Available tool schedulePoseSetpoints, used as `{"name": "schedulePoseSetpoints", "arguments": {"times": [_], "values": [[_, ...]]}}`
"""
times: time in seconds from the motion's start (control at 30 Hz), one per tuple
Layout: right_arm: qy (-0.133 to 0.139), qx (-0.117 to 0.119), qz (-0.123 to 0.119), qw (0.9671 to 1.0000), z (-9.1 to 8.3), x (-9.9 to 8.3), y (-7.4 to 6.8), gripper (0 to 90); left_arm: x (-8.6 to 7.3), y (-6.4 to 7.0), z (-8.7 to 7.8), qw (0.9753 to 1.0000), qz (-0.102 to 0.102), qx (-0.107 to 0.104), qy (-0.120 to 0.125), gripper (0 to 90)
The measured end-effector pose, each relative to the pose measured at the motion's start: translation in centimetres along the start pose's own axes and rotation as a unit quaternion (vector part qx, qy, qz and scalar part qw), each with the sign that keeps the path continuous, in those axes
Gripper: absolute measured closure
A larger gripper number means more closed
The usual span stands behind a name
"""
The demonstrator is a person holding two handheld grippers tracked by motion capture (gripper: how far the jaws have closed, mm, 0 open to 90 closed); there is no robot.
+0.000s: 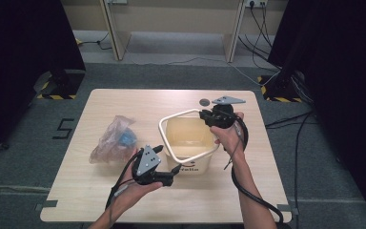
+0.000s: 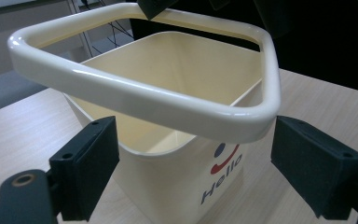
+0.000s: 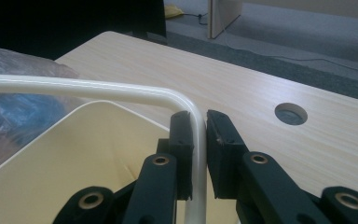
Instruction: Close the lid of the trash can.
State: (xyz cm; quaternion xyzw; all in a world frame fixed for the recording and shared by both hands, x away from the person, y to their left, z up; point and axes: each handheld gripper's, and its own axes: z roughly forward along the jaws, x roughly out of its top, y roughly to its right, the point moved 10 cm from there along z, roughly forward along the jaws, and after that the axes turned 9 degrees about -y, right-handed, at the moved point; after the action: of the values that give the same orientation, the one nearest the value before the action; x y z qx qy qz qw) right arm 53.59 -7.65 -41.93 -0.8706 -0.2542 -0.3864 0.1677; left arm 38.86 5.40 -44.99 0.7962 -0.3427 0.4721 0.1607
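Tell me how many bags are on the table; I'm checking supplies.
1. A crumpled clear plastic bag with something blue inside lies on the table, left of the cream bin. Others may be hidden beneath it.

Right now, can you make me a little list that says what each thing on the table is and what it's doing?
bin: cream plastic bin with the word Hello, standing on the table
ring: cream ring lifted above the bin's top
right gripper: fingers shut on the ring at its far side
left gripper: open, fingers either side of the ring's near edge, not touching
bag: crumpled clear plastic bag with something blue inside, left of the bin
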Motion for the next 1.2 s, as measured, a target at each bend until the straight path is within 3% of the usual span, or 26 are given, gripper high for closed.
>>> {"name": "schedulePoseSetpoints", "arguments": {"times": [0.1, 0.3, 0.47, 0.63, 0.83, 1.2], "values": [[0.0, -0.002, 0.0, 1.0, 0.2, 0.0, -0.1, 81.3, -0.1, 0.0, 0.2, 0.9999, 0.003, 0.011, -0.005, 14.3], [-0.01, -0.021, -0.003, 0.9997, 0.2, -0.6, 0.5, 79.9, -0.5, -0.9, 0.4, 0.9996, -0.016, 0.022, -0.008, 14.2], [-0.012, -0.032, -0.008, 0.9994, 0.0, -0.8, 0.6, 78.8, -0.7, -1.4, 0.6, 0.9993, -0.019, 0.029, -0.011, 14.2], [-0.022, -0.06, -0.033, 0.9974, -0.2, -1.7, 0.8, 77.6, -0.8, -1.6, 0.6, 0.9993, -0.025, 0.026, -0.011, 14.2], [-0.021, -0.066, -0.034, 0.9971, -0.6, -2.2, 1.0, 76.2, -0.9, -2.6, 0.5, 0.9987, -0.033, 0.036, -0.012, 14.6], [-0.014, -0.078, -0.057, 0.9952, -1.4, -2.5, 0.8, 76.0, -1.5, -3.2, 0.7, 0.998, -0.055, 0.026, -0.015, 14.9]]}}
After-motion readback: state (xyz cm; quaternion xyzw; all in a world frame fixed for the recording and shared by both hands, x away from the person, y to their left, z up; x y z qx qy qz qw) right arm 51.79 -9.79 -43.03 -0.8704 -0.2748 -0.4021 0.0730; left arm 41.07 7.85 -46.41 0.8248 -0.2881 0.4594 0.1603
